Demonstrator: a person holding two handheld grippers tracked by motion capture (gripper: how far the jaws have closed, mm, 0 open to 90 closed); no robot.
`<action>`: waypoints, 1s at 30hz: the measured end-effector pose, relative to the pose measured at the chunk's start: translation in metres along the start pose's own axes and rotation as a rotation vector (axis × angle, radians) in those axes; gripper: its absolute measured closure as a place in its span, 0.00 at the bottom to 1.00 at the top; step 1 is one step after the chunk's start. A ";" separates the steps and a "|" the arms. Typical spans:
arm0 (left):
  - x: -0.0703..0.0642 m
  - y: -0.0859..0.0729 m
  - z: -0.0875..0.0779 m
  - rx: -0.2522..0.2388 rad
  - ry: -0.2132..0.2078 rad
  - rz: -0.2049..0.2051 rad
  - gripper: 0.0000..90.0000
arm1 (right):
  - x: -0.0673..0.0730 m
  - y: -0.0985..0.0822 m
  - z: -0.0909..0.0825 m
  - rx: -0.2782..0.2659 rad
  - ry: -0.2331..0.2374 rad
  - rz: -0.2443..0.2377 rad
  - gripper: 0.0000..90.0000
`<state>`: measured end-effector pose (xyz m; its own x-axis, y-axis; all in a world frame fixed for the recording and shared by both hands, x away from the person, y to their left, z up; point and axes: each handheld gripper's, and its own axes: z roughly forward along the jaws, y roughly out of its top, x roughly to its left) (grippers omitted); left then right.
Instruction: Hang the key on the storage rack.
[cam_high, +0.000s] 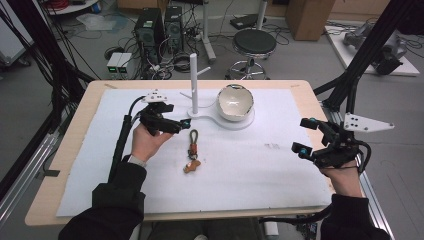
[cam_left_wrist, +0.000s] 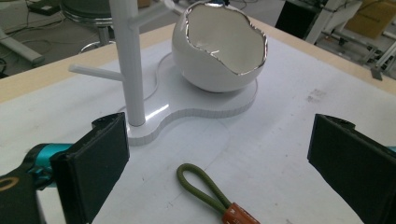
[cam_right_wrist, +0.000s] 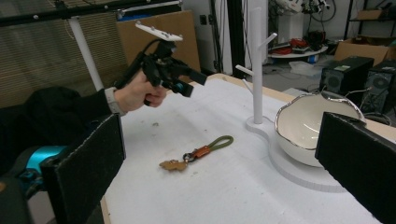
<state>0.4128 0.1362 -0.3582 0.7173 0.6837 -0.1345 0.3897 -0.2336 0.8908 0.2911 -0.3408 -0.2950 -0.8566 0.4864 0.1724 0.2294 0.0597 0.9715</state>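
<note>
- Lying near the bench centre, the keychain (cam_high: 192, 151) is seen just short of the white stand (cam_high: 194, 85)
- Left gripper (cam_high: 176, 123): jaws spread above the keychain's loop
- Right gripper (cam_high: 306, 136): jaws spread, empty, near the right edge

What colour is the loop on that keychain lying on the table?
Olive green loop, joined to an orange-brown clasp; clearest in the left gripper view.
</note>
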 end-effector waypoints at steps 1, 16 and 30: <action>0.002 -0.001 0.005 0.009 0.004 -0.004 0.07 | 0.000 0.000 0.000 -0.001 0.003 -0.001 0.01; 0.017 -0.023 0.055 0.117 0.058 -0.007 0.07 | -0.001 -0.002 0.000 0.001 0.015 0.008 0.01; 0.028 -0.037 0.068 0.202 0.092 -0.057 0.07 | 0.002 -0.003 0.000 0.001 0.022 0.010 0.01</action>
<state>0.4579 0.1170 -0.4249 0.6387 0.7578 -0.1335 0.5422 -0.3201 0.7769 0.2883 -0.3404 -0.2979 -0.8645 0.4672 0.1854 0.2381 0.0558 0.9696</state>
